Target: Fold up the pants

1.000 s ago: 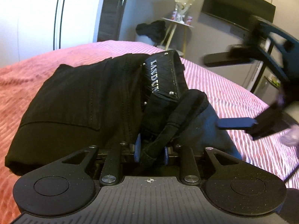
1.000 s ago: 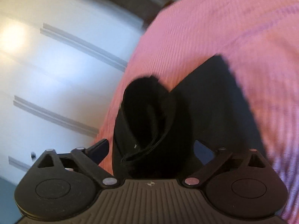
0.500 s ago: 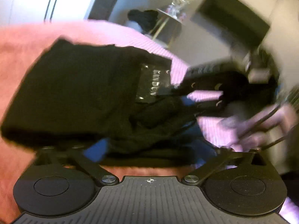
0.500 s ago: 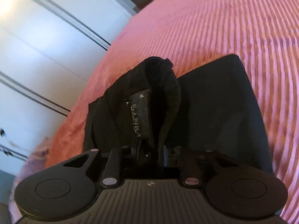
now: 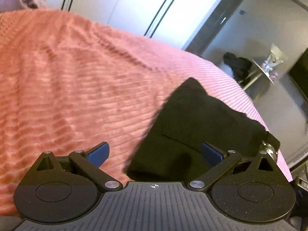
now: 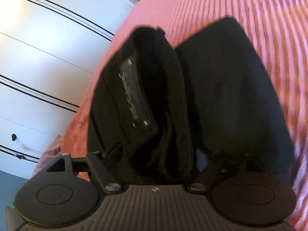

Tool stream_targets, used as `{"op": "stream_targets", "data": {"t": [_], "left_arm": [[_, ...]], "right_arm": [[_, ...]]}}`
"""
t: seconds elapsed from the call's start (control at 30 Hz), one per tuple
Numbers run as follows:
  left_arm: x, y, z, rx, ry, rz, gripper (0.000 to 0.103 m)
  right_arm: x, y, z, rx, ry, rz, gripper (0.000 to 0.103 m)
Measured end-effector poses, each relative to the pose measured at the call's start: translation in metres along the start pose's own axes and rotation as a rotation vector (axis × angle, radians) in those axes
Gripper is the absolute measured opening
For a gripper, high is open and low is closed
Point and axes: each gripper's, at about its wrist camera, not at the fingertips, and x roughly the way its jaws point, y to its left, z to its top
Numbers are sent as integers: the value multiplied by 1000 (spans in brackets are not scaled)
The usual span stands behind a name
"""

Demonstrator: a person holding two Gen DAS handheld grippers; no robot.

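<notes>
Pants: we see the folded black denim pants (image 6: 221, 96) lying on the bed, filling the centre of the right wrist view; in the left wrist view they sit at lower right (image 5: 202, 127).
Waistband: the upper layer stands open towards us, showing a dark leather brand patch with metal rivets (image 6: 134, 98) left of centre in the right wrist view.
Right gripper: our black two-finger right gripper (image 6: 156, 154) sits at the bottom of its frame with the waistband fold between its fingers; the jaws are opening and we see no pad pressing on the cloth.
Left gripper: our black left gripper with blue pads (image 5: 154, 152) has its fingers spread wide apart; the pants' near corner lies under the gap on the right side, untouched by either pad.
Bed: a pink ribbed bedspread (image 5: 77, 80) covers the left and centre of the left wrist view.
Wardrobe: white doors with dark lines (image 6: 38, 57) fill the left of the right wrist view.
Room: a small round side table (image 5: 267, 71) stands at upper right in the left wrist view.
</notes>
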Motion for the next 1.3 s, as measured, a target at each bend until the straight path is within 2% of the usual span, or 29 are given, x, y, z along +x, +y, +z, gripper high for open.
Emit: {"op": "stream_targets", "data": {"t": [0.07, 0.1, 0.13, 0.17, 0.33, 0.5, 0.63, 0.7, 0.83, 0.93, 1.0, 1.07, 1.13, 1.27, 1.3], "left_arm": [[5, 3, -2, 14, 10, 32, 103], [9, 3, -1, 7, 21, 41, 103], [11, 5, 0, -4, 29, 37, 103], [9, 9, -1, -14, 34, 33, 103], [7, 10, -6, -10, 40, 34, 103], [13, 13, -6, -26, 56, 32, 103], [10, 14, -6, -42, 47, 24, 103], [6, 19, -6, -73, 28, 2, 103], [-7, 21, -6, -73, 33, -128, 103], [-15, 6, -10, 50, 60, -195, 103], [-19, -7, -16, 144, 46, -220, 103], [-14, -21, -22, 223, 73, -183, 103], [-10, -25, -25, 244, 82, -156, 103], [-3, -10, -19, 130, 47, -69, 103], [0, -3, -16, 85, 62, -78, 103]], "right_arm": [[5, 1, 1, 36, -7, 33, 75], [6, 2, 0, 39, -12, 46, 69], [8, 6, -2, 28, -20, 42, 47], [10, 7, -3, 19, -28, 24, 41], [14, -5, -4, 87, -40, 32, 42], [15, 9, -2, 60, -43, -35, 42], [15, 33, -5, 0, -63, -116, 36], [7, 47, -5, -35, -88, -123, 30], [-17, 71, 0, -53, -143, -40, 25], [-35, 85, 8, -49, -165, 42, 24], [-43, 92, 13, -34, -171, 80, 24], [-49, 97, 15, -26, -172, 111, 24], [-51, 99, 14, -5, -168, 139, 24], [-58, 105, 11, -26, -169, 171, 24], [-57, 107, 11, -26, -169, 181, 24]]}}
